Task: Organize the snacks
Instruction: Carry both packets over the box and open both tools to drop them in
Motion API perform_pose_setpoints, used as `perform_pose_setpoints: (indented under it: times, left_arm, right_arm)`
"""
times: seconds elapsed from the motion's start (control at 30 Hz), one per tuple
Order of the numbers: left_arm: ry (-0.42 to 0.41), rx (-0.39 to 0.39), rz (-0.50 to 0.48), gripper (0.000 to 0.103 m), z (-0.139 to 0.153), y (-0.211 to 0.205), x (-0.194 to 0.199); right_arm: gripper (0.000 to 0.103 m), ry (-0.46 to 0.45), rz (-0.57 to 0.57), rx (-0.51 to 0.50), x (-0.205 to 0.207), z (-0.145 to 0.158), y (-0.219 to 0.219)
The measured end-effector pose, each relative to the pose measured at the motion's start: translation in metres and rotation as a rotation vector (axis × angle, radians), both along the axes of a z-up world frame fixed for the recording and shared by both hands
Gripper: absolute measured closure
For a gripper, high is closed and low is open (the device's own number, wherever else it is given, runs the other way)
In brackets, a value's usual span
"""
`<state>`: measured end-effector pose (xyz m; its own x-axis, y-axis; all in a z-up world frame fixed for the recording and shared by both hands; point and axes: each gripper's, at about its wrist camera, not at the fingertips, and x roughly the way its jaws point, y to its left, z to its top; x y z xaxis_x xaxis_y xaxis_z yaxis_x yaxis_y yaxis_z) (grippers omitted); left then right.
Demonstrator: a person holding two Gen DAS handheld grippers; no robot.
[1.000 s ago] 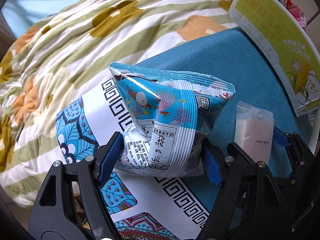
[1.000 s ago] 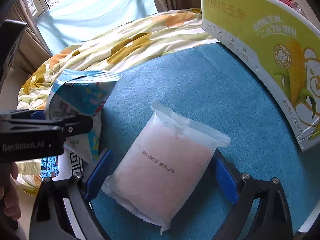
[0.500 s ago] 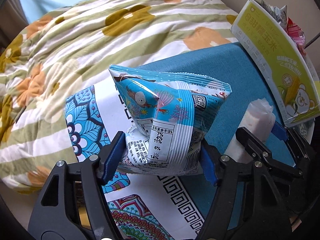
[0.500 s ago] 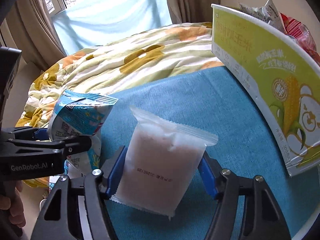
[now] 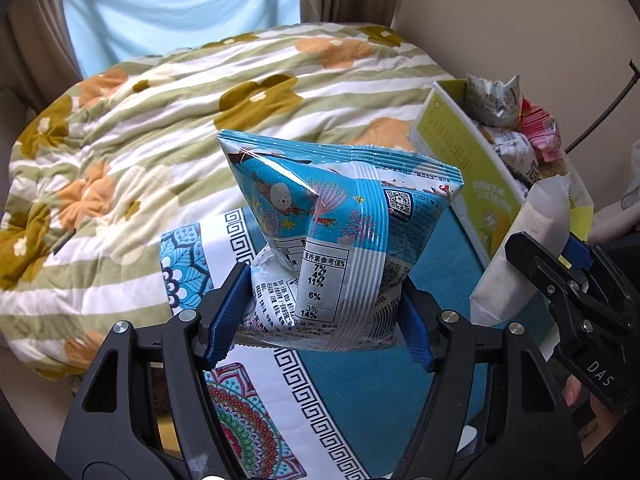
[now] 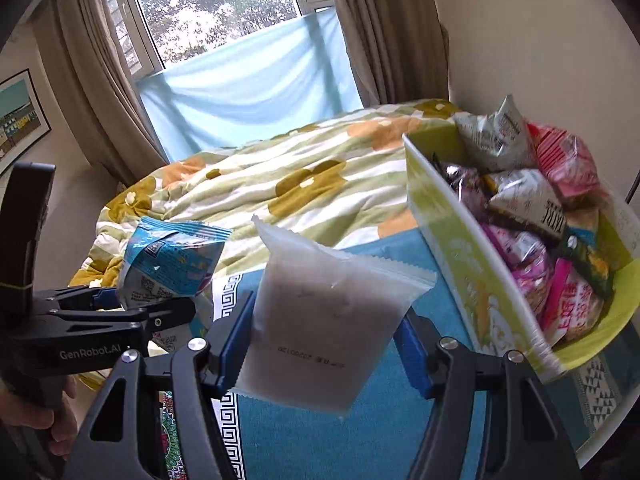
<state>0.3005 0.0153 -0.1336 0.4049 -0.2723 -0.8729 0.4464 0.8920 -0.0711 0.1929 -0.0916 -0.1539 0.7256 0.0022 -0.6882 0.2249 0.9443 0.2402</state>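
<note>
My left gripper (image 5: 320, 312) is shut on a blue snack bag (image 5: 340, 240) with fish pictures and holds it up above the blue patterned cloth (image 5: 360, 392). My right gripper (image 6: 326, 344) is shut on a frosted white packet (image 6: 324, 320), lifted off the cloth. The white packet (image 5: 528, 248) shows at the right of the left wrist view, the blue bag (image 6: 172, 268) at the left of the right wrist view. A yellow-green cardboard box (image 6: 472, 264) full of snack packs (image 6: 532, 208) stands to the right of both.
A bed with a striped flower quilt (image 5: 160, 140) lies beyond the cloth. A window with curtains (image 6: 224, 12) and a pale blue sheet is behind it. A wall (image 5: 520, 20) is right behind the box.
Both grippers rose from the cloth with their packets. The white packet was lying flat a second ago and now hangs in the air. The open top of the box has come into view.
</note>
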Motion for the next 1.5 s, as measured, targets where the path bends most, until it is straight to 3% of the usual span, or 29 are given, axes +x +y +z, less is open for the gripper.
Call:
perform_pose_setpoints:
  times: [0.2,0.37,0.63,0.73,0.77,0.83,1.2,1.4,1.43,1.47,1.5]
  left_arm:
    - [-0.060,-0.048,0.002,0.037,0.042,-0.065,-0.026]
    - [-0.057,-0.093,0.014,0.037,0.053,-0.139,-0.046]
    - [0.010,-0.102,0.047,0.037,0.023,-0.255,-0.061]
    - [0.033,-0.098,0.090,0.030,0.008,-0.279,-0.064]
    - [0.040,-0.098,0.102,0.017,0.004,-0.283,-0.065]
    - [0.029,-0.101,0.132,0.000,0.002,-0.288,-0.073]
    - [0.030,-0.080,0.221,0.000,0.004,-0.261,-0.113]
    - [0.032,-0.071,0.285,0.001,0.000,-0.245,-0.115]
    - [0.032,-0.065,0.293,0.000,-0.001,-0.243,-0.116]
    - [0.030,-0.056,0.298,0.001,-0.002,-0.242,-0.118]
    - [0.028,-0.046,0.303,0.001,-0.002,-0.241,-0.121]
  right_arm:
    - [0.042,-0.055,0.035,-0.022,-0.025,0.051,-0.058]
    - [0.042,-0.039,0.059,-0.033,-0.044,0.074,-0.129]
    - [0.042,0.001,0.090,-0.029,-0.063,0.081,-0.240]
    - [0.042,0.016,0.115,-0.035,-0.065,0.077,-0.265]
    - [0.042,0.023,0.123,-0.035,-0.065,0.075,-0.272]
    - [0.042,0.034,0.144,-0.032,-0.065,0.070,-0.283]
    - [0.042,0.080,0.238,0.000,-0.062,0.052,-0.308]
    - [0.040,0.135,0.295,-0.004,-0.040,0.037,-0.307]
    - [0.035,0.144,0.310,0.001,-0.035,0.034,-0.306]
    - [0.014,0.151,0.316,0.002,-0.033,0.031,-0.306]
    - [0.002,0.153,0.308,-0.011,-0.032,0.029,-0.307]
